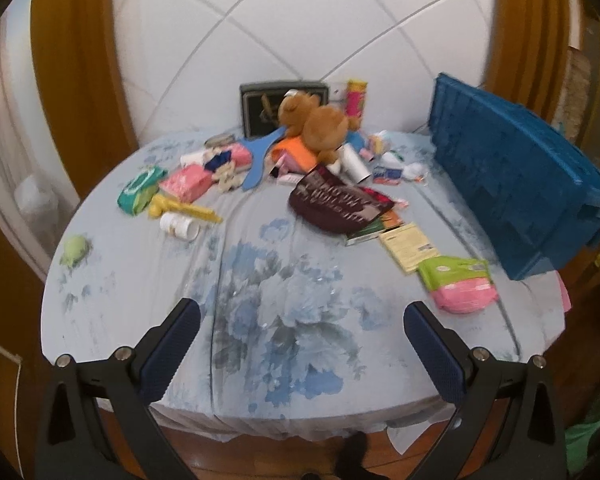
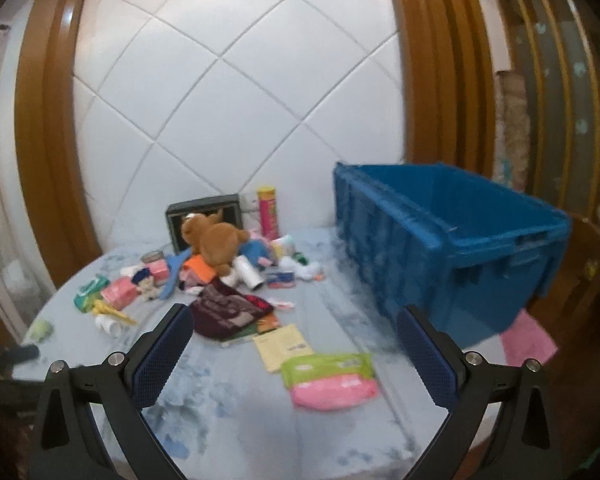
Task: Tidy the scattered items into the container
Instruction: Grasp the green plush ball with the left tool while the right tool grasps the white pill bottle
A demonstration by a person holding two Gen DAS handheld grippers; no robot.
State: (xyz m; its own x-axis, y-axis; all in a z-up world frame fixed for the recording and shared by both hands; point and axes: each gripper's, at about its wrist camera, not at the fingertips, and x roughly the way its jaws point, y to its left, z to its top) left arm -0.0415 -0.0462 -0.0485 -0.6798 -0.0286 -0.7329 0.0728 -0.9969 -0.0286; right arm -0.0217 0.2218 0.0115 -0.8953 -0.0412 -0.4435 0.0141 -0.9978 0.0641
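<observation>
The blue container is seen at the right of the right wrist view, standing on the flowered bedsheet, and as far as its inside is shown, nothing is seen in it; the bottom is hidden behind the near wall. The scattered items are spread over the sheet in the middle and at the left of both frames: a brown plush toy, a dark red pouch, a yellow leaflet and, nearest to the lower edge, a green and pink packet.

The right gripper is held with its fingers spread wide and nothing is pinched between them. The left gripper is spread wide too, and it is also empty.

The relation that matters is judged to be this one: in the right wrist view the packet lies straight ahead between the two fingers, a little to the right of the middle, and its long axis runs across the frame from left to right. In the left wrist view the same packet is found far at the right side, near the container. The right hand is therefore judged the nearer one, both to the packet and to the container.
</observation>
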